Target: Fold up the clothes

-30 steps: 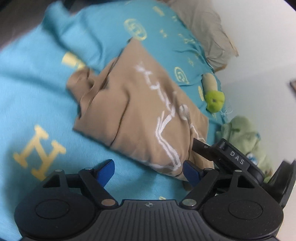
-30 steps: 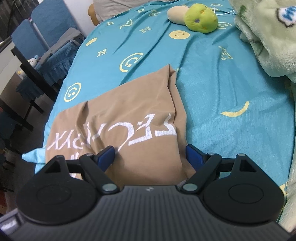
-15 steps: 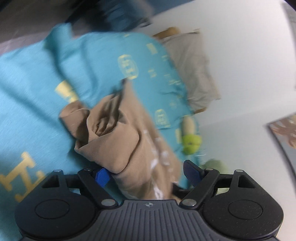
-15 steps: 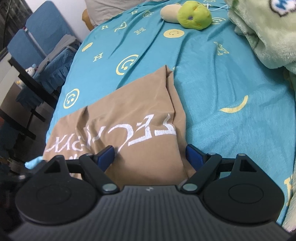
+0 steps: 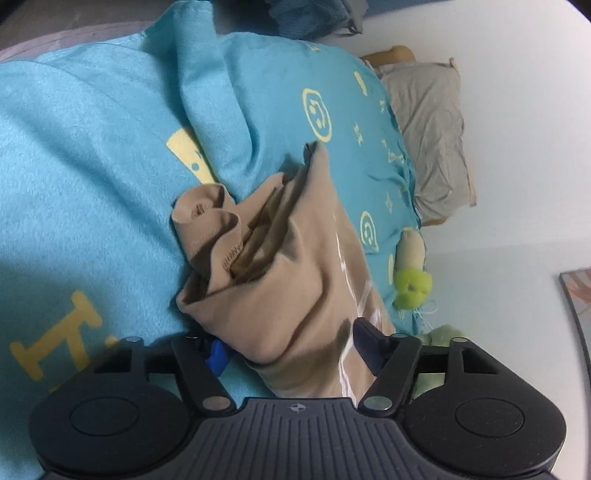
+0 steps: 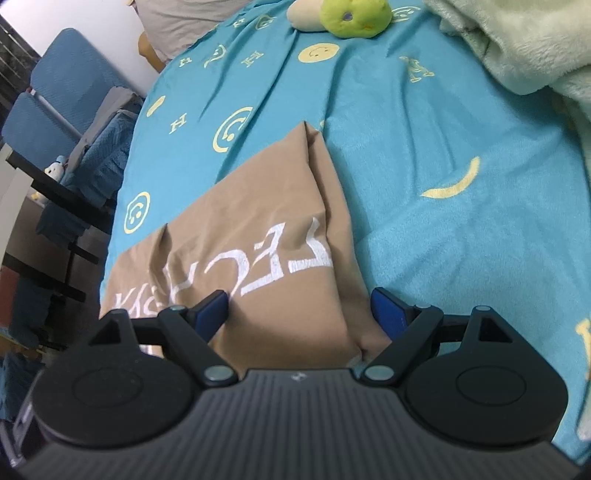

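A tan garment (image 5: 288, 266) with white lettering lies on a teal bed sheet (image 5: 92, 166). In the left wrist view its corner is bunched into thick folds, with a hem showing. My left gripper (image 5: 291, 350) straddles that bunch and its jaws are closing, with the cloth filling the gap between the blue pads. In the right wrist view the tan garment (image 6: 251, 206) lies flat, folded to a narrow strip. My right gripper (image 6: 299, 310) stands open over its near edge, one pad on each side of the lettering.
A green plush toy (image 6: 351, 16) lies far up the teal bed sheet (image 6: 424, 147), and a pale green fleece blanket (image 6: 517, 40) is heaped at the right. A grey pillow (image 5: 432, 129) sits by the wall. Blue chairs (image 6: 62, 92) stand off the bed's left side.
My left gripper moved in onto the garment's corner, which went from flat to bunched, and its jaws narrowed around it. The right gripper stayed in place and only rolled slightly.
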Motion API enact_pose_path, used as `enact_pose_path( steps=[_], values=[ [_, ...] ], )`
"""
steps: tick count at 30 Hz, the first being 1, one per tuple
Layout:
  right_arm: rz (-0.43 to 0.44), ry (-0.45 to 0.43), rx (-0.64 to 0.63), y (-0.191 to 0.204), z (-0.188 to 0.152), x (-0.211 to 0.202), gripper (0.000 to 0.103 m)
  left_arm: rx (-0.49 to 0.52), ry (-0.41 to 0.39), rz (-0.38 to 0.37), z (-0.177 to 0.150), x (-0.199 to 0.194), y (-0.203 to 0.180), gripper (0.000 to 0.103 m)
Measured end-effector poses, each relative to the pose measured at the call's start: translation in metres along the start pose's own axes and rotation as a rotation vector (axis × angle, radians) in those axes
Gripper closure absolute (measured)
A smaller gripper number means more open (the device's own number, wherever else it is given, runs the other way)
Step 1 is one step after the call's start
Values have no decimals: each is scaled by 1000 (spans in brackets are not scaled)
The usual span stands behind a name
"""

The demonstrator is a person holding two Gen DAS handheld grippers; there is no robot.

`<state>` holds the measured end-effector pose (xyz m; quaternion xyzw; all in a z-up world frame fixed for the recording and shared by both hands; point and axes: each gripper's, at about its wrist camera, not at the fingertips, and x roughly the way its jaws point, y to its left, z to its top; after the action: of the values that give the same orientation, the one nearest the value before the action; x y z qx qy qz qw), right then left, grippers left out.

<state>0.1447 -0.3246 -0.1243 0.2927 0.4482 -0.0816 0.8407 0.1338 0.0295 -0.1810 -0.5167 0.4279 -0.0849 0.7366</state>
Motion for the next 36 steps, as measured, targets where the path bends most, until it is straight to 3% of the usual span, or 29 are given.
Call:
enact_pose_path(
  steps=[1,6,11,15,18,20,24,30,31,32,34,36],
  values=[
    [16,-18,6,1,-1,-8,17,8,-7,-6,0,-2,-2,56],
    [197,-66,129,1,-11,-49,15,65,-48,-41,-1,-12,-15,71],
    [389,-22,375,-12,-22,-58,11,101,-57,-75,1,-17,-27,74],
    [495,7,393,-3,-28,-61,11,117,-62,-68,-1,-15,-34,74],
    [554,108,421,4,-37,-38,12,104,-62,-79,-1,-14,-33,74],
    [590,201,514,1,-46,-12,11,94,-63,-87,0,-14,-32,74],
    [569,251,691,-16,-58,25,11,87,-66,-90,1,-15,-27,75],
    [520,67,877,-50,-58,21,11,74,-65,-100,1,-19,-24,76],
    [520,61,872,-49,-57,21,14,81,-65,-99,1,-20,-25,76],
    [507,61,856,-48,-55,20,24,89,-66,-99,1,-20,-26,76],
    [499,50,842,-45,-56,16,29,114,-65,-97,1,-22,-31,77],
    [485,48,820,-42,-55,12,50,117,-65,-117,2,-27,-34,78]
  ],
)
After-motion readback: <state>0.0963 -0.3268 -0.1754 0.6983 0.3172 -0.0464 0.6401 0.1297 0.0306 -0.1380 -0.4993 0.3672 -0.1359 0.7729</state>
